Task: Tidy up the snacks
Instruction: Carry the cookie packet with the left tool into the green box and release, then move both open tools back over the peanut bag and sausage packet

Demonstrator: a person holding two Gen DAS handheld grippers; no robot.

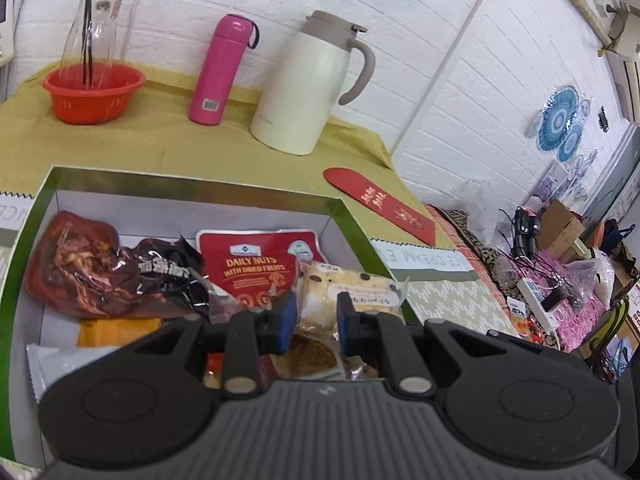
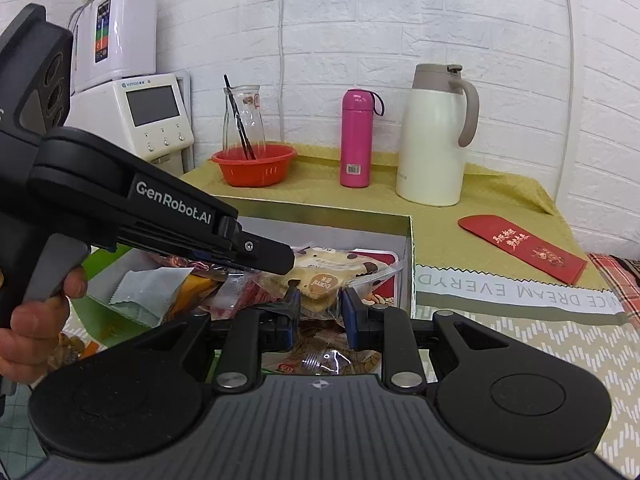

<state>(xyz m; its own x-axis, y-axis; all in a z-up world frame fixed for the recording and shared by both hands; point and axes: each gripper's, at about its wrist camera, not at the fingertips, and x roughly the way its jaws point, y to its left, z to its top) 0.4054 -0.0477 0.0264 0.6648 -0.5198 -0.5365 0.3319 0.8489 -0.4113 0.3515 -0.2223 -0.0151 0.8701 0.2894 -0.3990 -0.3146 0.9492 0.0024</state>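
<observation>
Left gripper (image 2: 294, 262): jaws nearly together, clamped on one end of a wrapped chocolate-chip cake (image 2: 340, 270). Right gripper (image 2: 320, 306): jaws partly apart, pressed on the same cake's lower edge. The cake is held above a green-rimmed snack box (image 1: 192, 184). The box is set on a yellow-clothed table (image 1: 168, 148); beyond the box, a cream jug (image 1: 308, 80) and pink flask (image 1: 218, 70) are stood before a white brick wall (image 2: 360, 20).

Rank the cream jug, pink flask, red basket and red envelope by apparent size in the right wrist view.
1. cream jug, clearly largest.
2. red envelope and red basket: too alike to rank, and the envelope lies nearer the camera.
3. pink flask, slimmest, looks smallest.
</observation>
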